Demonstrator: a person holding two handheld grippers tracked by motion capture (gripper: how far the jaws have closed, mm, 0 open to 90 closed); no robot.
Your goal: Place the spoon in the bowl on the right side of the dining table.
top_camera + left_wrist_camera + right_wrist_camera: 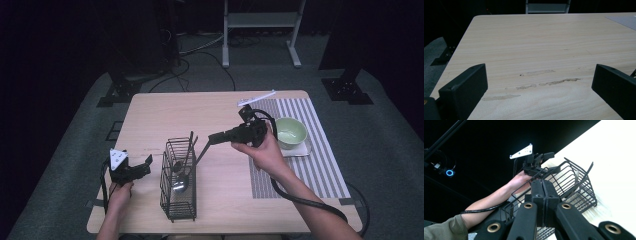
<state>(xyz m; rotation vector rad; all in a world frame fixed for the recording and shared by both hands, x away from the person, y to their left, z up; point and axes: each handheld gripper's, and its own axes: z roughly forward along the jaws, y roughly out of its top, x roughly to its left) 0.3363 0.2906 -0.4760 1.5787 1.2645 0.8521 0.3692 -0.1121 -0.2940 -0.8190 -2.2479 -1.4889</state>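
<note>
The black wire cutlery basket (179,180) stands near the table's (150,115) front edge. Left of it rests the left hand-held gripper (148,162), jaws wide, empty. Beyond, the right hand-held gripper (214,137) clamps a thin grey utensil handle (201,152) rising from the basket.

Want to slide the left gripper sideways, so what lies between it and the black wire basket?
Nothing stands there: the high view shows bare pale wooden tabletop between the left gripper and the black wire basket.
</note>
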